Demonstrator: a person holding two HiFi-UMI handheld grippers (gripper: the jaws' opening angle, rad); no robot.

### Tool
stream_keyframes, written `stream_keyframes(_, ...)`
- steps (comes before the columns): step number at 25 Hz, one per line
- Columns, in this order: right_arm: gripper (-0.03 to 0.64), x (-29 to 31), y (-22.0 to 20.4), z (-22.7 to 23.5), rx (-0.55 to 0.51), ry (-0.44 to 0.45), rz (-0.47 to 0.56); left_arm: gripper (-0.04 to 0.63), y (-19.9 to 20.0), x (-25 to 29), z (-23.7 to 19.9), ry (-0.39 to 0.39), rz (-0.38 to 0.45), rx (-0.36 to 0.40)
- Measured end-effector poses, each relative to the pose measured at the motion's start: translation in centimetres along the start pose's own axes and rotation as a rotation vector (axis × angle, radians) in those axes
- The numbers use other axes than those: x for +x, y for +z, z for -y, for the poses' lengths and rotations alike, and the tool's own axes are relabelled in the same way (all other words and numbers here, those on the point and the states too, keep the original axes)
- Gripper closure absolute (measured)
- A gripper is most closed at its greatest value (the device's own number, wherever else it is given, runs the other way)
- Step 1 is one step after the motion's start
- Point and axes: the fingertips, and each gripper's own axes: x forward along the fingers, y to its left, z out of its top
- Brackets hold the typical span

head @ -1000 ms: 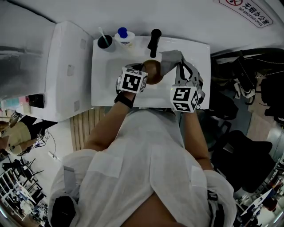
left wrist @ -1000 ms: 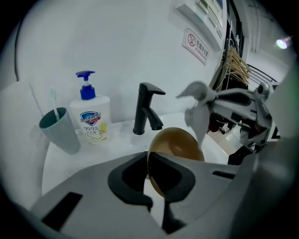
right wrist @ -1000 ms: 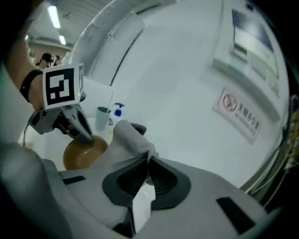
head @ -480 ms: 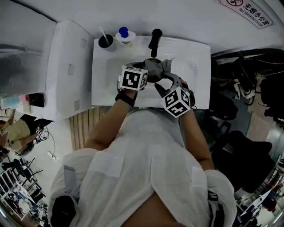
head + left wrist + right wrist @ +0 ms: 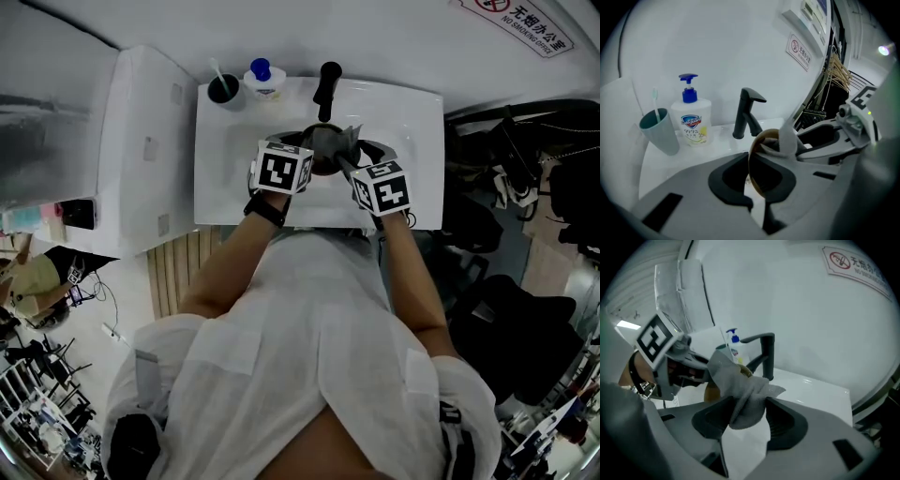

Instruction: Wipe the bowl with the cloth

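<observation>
A brown bowl (image 5: pixel 323 164) is held on edge over the white sink (image 5: pixel 417 122), with my left gripper (image 5: pixel 302 155) shut on its rim (image 5: pixel 757 164). A grey cloth (image 5: pixel 333 141) drapes over the bowl's top edge (image 5: pixel 787 140). My right gripper (image 5: pixel 352 157) is at the bowl's right side. Its jaws are opening, and the bunched cloth (image 5: pixel 740 397) hangs loosely between them, leaving a gap to the right pad. Only a brown sliver of the bowl (image 5: pixel 746 372) shows behind the cloth in the right gripper view.
A black faucet (image 5: pixel 326 86) stands just behind the bowl. A soap pump bottle (image 5: pixel 262 80) and a dark cup with a toothbrush (image 5: pixel 223 89) sit at the sink's back left. A white cabinet (image 5: pixel 141 150) is at the left, dark clutter at the right.
The right gripper carried the cloth from the sink's right side leftward onto the bowl, and its jaws have spread. The left gripper and bowl have stayed put.
</observation>
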Motion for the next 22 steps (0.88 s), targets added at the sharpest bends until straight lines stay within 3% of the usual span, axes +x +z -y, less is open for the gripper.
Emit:
stream_keyframes(2, 0.469, 1.0, -0.6, 0.0, -0.001, -0.003, -0.036, 0.576, 0.3, -0.2, 1.0, -0.021, 0.001, 0.047)
stream_keyframes(3, 0.487, 1.2, -0.6, 0.0, 0.004, 0.0, -0.041, 0.575, 0.3, -0.2, 1.3, -0.029, -0.001, 0.07)
stream_keyframes(6, 0.499, 1.7, -0.5, 0.2, -0.01, 0.009, -0.061, 0.572, 0.2, -0.4, 1.6, -0.05, -0.016, 0.115)
stream_keyframes(11, 0.525, 2.2, -0.4, 0.4, -0.143, -0.012, -0.115, 0.569, -0.4, -0.4, 2.2, -0.052, -0.063, 0.214)
stream_keyframes(13, 0.528, 2.4, -0.3, 0.4, -0.12, -0.012, -0.104, 0.571, 0.2, -0.3, 1.8, -0.048, -0.026, 0.163)
stream_keyframes(15, 0.534, 2.4, 0.0, 0.3, -0.035, -0.008, -0.057, 0.571, 1.0, -0.6, 1.2, -0.024, 0.034, 0.092)
stream_keyframes(22, 0.522, 2.6, -0.4, -0.4, 0.159, 0.008, 0.024, 0.566, 1.6, -1.1, -0.1, 0.063, 0.153, -0.036)
